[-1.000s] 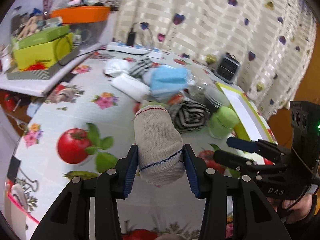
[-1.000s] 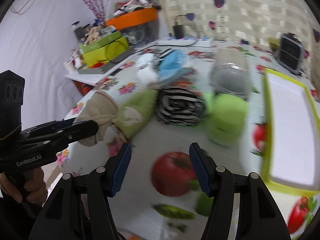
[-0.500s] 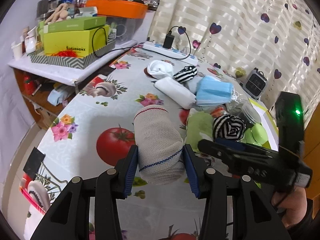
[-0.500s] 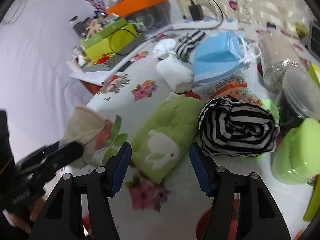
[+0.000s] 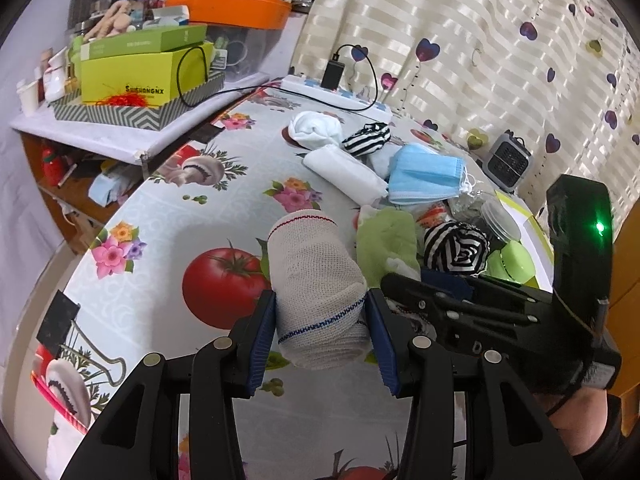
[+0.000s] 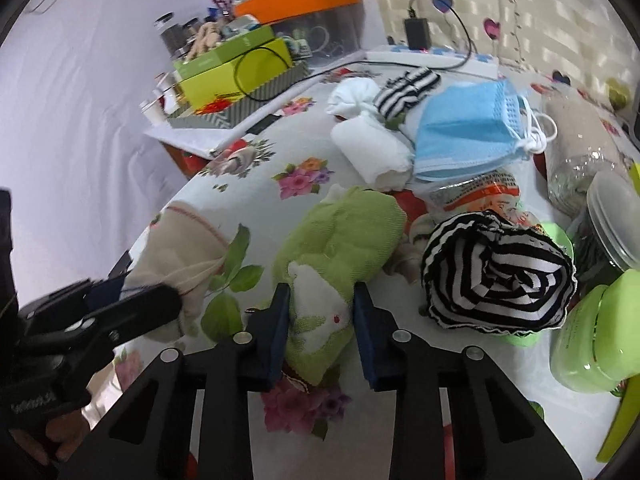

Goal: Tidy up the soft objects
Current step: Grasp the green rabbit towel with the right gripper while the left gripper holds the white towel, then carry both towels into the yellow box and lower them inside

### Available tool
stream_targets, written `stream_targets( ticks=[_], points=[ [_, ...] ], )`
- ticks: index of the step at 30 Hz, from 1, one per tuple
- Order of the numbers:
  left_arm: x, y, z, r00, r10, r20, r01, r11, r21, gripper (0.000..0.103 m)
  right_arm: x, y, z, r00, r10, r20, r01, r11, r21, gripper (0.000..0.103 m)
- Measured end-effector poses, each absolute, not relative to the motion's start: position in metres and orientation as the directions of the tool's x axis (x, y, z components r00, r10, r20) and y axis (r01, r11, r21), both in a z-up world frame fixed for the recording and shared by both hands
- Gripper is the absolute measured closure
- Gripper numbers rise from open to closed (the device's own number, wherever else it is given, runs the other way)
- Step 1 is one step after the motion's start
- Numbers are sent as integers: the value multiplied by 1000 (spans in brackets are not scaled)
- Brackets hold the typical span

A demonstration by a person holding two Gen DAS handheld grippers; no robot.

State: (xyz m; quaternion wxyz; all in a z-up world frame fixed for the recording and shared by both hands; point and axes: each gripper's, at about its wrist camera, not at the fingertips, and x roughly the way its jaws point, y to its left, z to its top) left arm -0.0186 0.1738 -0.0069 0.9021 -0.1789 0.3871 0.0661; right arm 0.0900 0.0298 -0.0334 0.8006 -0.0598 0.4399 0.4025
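left tongs (image 5: pixel 322 316): i have them clenched on the beige rolled bandage (image 5: pixel 316 280), lifted off the counter (image 5: pixel 168 240) so it stays out of the pile.
right tongs (image 6: pixel 320 320): the jaws have just been closing round the near end of the green towel (image 6: pixel 340 248); the pads press its sides, so i count it as grasped.
green towel: lying on the counter, just beside the striped roll (image 6: pixel 496 272).
why low: i judge the end pinch lets me lift it free of its neighbours.

Yellow-green box (image 5: pixel 132 76) in the zigzag-patterned tray (image 5: pixel 120 114): dark capital lettering on its front face, reading roughly "SHISHONGNX".
Green box (image 5: pixel 144 42) stacked above it: pale print, too small to read.
Left gripper's handle, lower left of the right wrist view: white lettering, blurred and unreadable.
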Motion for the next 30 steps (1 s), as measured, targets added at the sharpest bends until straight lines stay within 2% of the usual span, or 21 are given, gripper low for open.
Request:
stream_targets(
  ticks=[13, 30],
  points=[
    [-16, 129, 23, 732, -57, -679, -165, 952, -257, 59, 59, -40, 14, 396, 663, -635, -696, 668, 264, 73],
    [38, 7, 52, 724, -252, -642, 138, 965, -223, 59, 83, -201, 29, 622, 513, -592, -400, 858, 323, 72]
  ],
)
